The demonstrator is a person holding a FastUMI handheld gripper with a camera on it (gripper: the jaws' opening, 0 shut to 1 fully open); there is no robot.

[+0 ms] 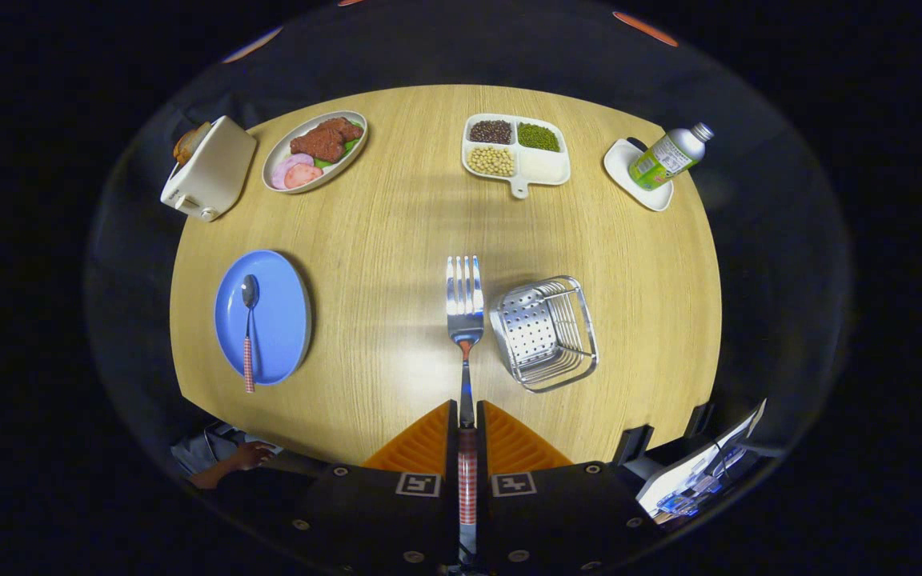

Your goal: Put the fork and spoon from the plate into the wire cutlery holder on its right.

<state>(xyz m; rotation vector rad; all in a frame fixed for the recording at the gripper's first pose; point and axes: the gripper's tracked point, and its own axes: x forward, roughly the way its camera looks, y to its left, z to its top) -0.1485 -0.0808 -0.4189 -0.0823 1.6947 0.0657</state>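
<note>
Tool bottom centre, both orange fingers clamped on the one steel fork's red-checked handle; long axis runs straight ahead, tines pointing away, above the round wooden desk. One wire cutlery holder just right of the tines. Left: one blue oval plate, one spoon on it, bowl pointing away.

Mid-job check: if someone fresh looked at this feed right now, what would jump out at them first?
The fork stands out first: it is clamped by its checked handle between the gripper fingers, tines pointing ahead, just left of the wire cutlery holder. Next comes the blue plate off to the left, with the spoon lying on it. Food dishes, a toaster and a bottle line the table's far edge.
</note>
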